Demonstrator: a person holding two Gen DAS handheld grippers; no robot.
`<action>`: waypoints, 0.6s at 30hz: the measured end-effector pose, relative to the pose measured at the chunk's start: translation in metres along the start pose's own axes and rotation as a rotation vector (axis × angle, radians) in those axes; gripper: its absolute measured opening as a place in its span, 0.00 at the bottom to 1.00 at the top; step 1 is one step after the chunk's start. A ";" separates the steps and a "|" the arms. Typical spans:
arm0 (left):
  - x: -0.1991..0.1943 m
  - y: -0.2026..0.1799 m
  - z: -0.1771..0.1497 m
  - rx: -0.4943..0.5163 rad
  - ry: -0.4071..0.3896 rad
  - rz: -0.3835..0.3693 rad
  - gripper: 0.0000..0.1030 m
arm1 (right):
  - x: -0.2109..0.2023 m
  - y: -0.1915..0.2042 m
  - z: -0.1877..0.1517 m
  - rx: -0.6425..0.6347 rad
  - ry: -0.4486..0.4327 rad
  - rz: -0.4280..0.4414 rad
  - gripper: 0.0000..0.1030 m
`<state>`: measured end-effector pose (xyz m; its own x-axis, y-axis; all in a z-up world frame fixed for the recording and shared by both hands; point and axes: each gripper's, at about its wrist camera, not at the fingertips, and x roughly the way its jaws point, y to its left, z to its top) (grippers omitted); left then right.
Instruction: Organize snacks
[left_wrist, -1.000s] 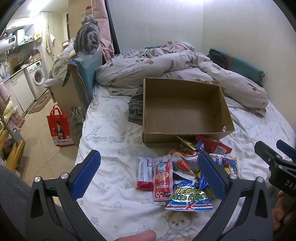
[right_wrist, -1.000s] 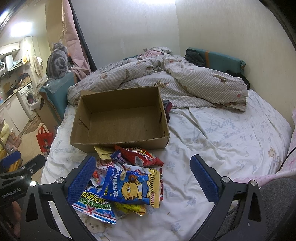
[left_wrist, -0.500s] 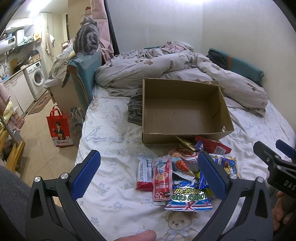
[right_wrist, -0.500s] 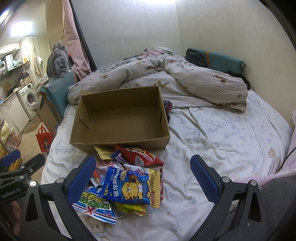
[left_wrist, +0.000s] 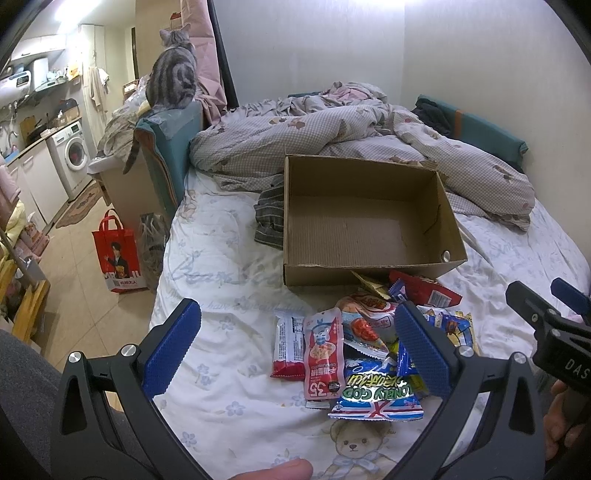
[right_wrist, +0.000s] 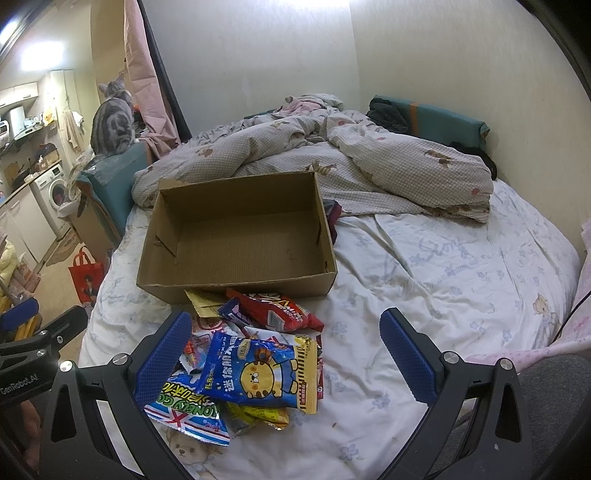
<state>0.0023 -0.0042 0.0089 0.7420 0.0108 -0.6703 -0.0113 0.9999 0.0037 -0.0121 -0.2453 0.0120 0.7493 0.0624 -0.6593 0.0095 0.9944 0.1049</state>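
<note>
An empty cardboard box (left_wrist: 365, 225) (right_wrist: 236, 236) lies open on the bed. A pile of snack packets lies in front of it: a pink "35" packet (left_wrist: 323, 356), a red-and-white bar (left_wrist: 286, 343), a blue Lonely God bag (left_wrist: 376, 397) (right_wrist: 184, 410), a blue tiger bag (right_wrist: 258, 373) and a red bag (right_wrist: 277, 308) (left_wrist: 428, 290). My left gripper (left_wrist: 295, 350) is open and empty above the pile's left side. My right gripper (right_wrist: 284, 354) is open and empty above the pile's right side.
A crumpled duvet (left_wrist: 369, 136) (right_wrist: 332, 158) lies behind the box. A dark cloth (left_wrist: 269, 218) lies left of the box. A cat (left_wrist: 173, 77) sits on the teal bed end. A red bag (left_wrist: 118, 254) stands on the floor beside the bed's left edge.
Almost nothing has changed; both grippers stay open over the pile, with only a slight shift of the left view.
</note>
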 end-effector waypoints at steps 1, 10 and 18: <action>0.000 0.000 0.000 0.000 0.000 -0.001 1.00 | 0.001 -0.003 -0.001 0.001 0.000 0.000 1.00; 0.001 0.000 0.000 -0.001 0.002 0.000 1.00 | 0.000 -0.003 -0.001 0.001 0.004 0.002 1.00; 0.002 0.001 -0.002 0.004 0.003 0.000 1.00 | 0.000 -0.003 -0.002 0.004 0.008 0.002 1.00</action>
<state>0.0026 -0.0033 0.0063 0.7398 0.0104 -0.6728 -0.0085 0.9999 0.0061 -0.0131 -0.2480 0.0102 0.7441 0.0651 -0.6648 0.0109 0.9939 0.1096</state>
